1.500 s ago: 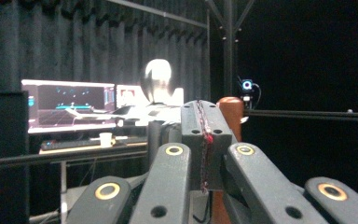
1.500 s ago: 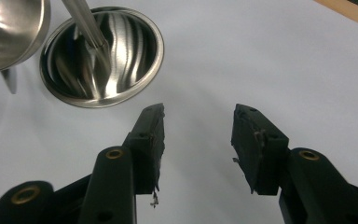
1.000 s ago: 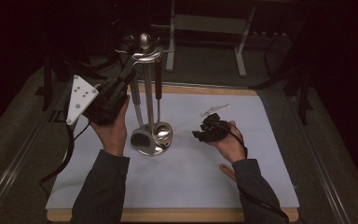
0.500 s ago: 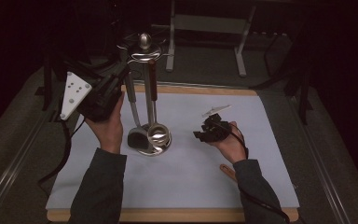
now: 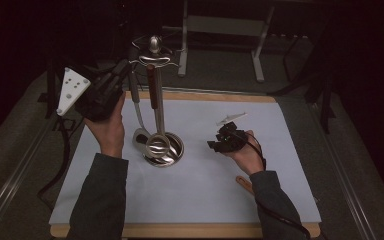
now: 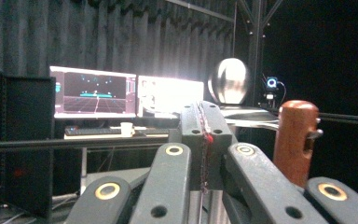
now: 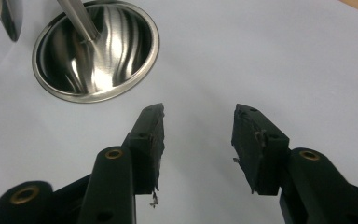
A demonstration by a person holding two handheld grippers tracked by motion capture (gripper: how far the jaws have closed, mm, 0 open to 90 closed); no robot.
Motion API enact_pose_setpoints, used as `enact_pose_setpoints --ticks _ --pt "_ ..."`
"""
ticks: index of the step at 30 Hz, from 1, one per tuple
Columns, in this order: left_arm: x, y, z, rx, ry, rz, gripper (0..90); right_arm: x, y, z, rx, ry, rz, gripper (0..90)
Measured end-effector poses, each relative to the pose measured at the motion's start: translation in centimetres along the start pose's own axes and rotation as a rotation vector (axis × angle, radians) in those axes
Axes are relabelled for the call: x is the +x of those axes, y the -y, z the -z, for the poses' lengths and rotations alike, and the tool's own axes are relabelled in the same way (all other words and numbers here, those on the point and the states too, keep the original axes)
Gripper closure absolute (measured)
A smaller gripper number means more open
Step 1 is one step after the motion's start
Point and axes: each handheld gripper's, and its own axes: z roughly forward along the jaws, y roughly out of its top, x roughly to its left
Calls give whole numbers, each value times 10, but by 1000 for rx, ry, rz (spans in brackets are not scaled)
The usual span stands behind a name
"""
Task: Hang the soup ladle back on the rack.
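Though gripped, wood-handled utensil (image 5: 151,87) upright

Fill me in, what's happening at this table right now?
A person holds a tool in each hand at a table covered with a white sheet. The left tool is raised by the top of a metal utensil stand, jaws shut with nothing visible between them, next to a wooden handle hanging there. The right tool rests low over the sheet, jaws open and empty, beside the stand's round base.

The high camera looked down from above; both it and the close right gripper camera saw the shiny round metal base (image 5: 164,149) (image 7: 95,50).
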Motion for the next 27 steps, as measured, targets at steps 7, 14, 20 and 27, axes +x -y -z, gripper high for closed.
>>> enact_pose_setpoints --ticks 7,14,20,27 --pt "8 0 -5 10 -7 9 899 -1 1 0 7 1 -2 535" --pt "8 -1 1 7 5 0 889 -4 4 3 10 8 -5 535" --pt "6 4 12 22 42 -15 876 -8 8 7 16 15 -2 535" --pt "16 29 35 83 36 -5 860 -13 14 11 31 28 6 532"
